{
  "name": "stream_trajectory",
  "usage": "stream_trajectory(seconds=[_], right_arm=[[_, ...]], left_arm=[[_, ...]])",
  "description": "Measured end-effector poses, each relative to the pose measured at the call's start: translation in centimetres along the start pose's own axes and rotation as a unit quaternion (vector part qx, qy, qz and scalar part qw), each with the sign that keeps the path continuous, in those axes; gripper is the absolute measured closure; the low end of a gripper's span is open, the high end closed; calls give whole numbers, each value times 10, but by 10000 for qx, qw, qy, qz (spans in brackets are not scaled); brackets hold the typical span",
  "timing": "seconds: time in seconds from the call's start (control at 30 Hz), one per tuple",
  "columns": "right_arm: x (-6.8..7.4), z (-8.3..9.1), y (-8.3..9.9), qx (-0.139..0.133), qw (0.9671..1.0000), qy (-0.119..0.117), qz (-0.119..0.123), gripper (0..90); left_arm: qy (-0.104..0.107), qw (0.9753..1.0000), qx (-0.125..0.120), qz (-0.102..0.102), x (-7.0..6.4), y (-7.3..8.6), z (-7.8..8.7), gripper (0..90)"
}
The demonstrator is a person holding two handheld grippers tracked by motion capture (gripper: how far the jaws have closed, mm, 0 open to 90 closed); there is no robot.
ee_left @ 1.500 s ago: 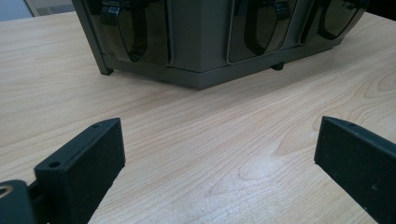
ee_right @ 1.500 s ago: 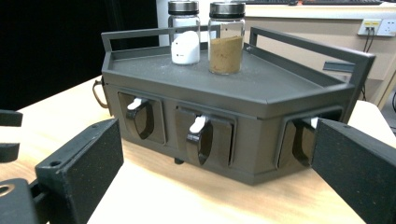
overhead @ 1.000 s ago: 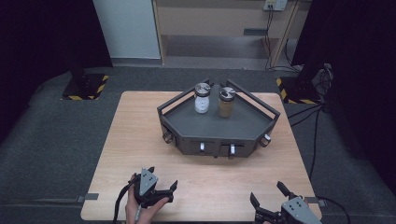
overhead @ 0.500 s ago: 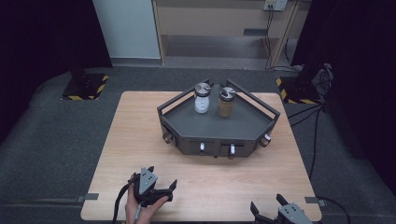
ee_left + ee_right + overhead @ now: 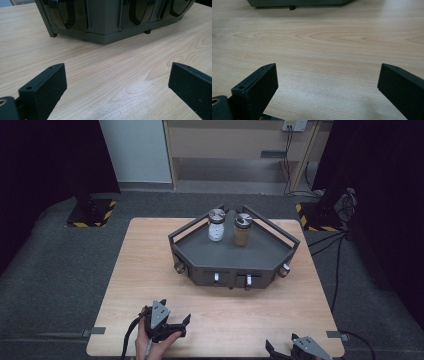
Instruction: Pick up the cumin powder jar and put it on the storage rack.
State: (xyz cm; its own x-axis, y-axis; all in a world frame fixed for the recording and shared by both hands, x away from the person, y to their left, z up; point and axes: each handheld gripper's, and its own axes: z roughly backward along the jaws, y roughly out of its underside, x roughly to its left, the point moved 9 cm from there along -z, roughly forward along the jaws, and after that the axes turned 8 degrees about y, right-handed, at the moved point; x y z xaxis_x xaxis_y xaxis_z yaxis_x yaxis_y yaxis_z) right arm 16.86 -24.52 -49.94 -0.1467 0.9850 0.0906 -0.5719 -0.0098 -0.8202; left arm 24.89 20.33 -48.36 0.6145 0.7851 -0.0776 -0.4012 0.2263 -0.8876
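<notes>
The left gripper sits low over the near edge of the counter, held by a hand that comes in from the bottom of the high view. Its jaws stand wide apart with nothing between them; in the left gripper view bare wood shows across the whole gap. A cable trails from it off the near edge.

The right gripper is at the near right corner of the counter, partly cut off by the bottom of the high view. Its jaws are also spread wide and hold nothing, and the right gripper view shows bare wood grain in the gap.

Ahead of both grippers, well apart from them, a dark grey rack stands on the middle of the counter toward its far side. It has angled sides, a rail round its top tray and small drawers with pale handles in its front face. In the left gripper view its front shows dark glossy curved panels. In the right gripper view its bottom edge and one small foot show at the top.

Two jars stand upright on the tray, near its far corner, side by side and close together. The white jar is on the left, the tan jar on the right; both have metal lids.

Beyond the counter lie grey floor, a wooden shelf unit and cables.
</notes>
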Motion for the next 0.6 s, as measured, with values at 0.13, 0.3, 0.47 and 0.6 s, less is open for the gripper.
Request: stream_trajectory(seconds=[0.13, 0.3, 0.47, 0.6], right_arm=[[0, 0, 0, -4, 10000, 44, -24, 32], [-1, 1, -1, -16, 9999, 102, -31, 32], [-1, 1, 0, -12, 10000, 84, -12, 32], [0, 1, 0, -1, 10000, 68, 7, 32]], left_arm=[[-12, 10000, 13, 4, 0, -1, 0, 9], [-29, 10000, 23, 24, 1, 0, 0, 10], [-22, 10000, 15, 26, 1, 0, 0, 10], [-23, 10000, 14, 18, 1, 0, 0, 10]])
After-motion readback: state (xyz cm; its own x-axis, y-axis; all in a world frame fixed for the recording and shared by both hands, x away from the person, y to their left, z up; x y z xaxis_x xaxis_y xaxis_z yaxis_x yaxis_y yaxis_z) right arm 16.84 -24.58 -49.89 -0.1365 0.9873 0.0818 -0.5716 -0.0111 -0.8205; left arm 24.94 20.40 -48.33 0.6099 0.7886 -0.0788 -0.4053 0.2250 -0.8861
